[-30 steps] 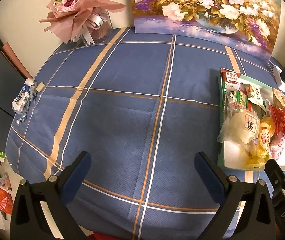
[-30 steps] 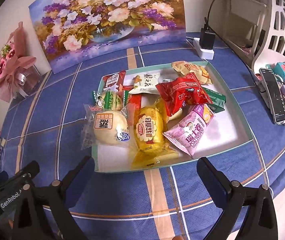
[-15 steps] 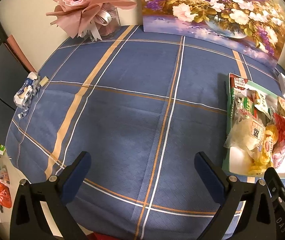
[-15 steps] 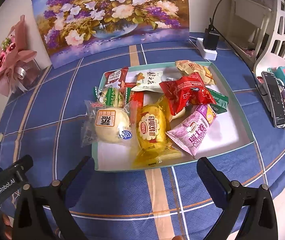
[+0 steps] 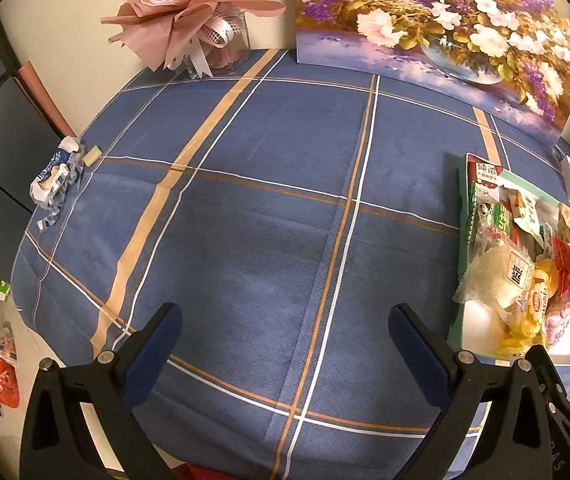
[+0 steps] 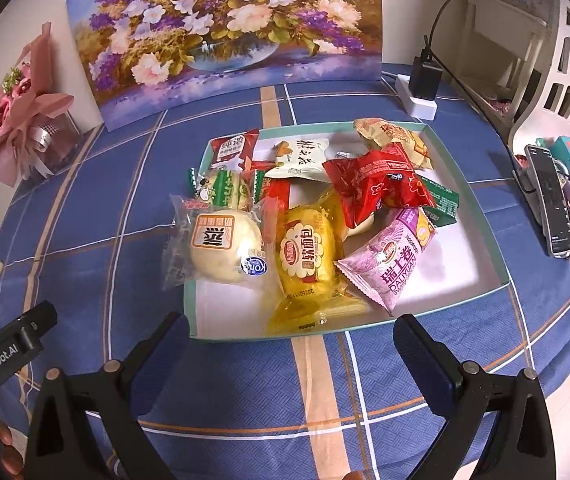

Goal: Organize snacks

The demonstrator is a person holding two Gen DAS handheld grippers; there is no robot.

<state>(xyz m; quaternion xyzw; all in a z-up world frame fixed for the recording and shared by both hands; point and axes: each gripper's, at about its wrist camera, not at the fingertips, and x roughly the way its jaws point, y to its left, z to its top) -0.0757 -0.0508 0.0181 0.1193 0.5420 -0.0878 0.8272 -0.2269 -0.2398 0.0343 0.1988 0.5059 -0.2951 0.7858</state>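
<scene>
Snacks (image 6: 325, 220) fill tray (image 6: 485, 216), yellow packet (image 6: 305, 258) lengthwise toward wide-open, empty jaws.

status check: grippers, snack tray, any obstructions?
Left gripper open, empty, over bare tablecloth. Right gripper open, empty, at near rim of tray. Snacks piled in tray, yellow bun pack closest. Nothing in the way.
</scene>
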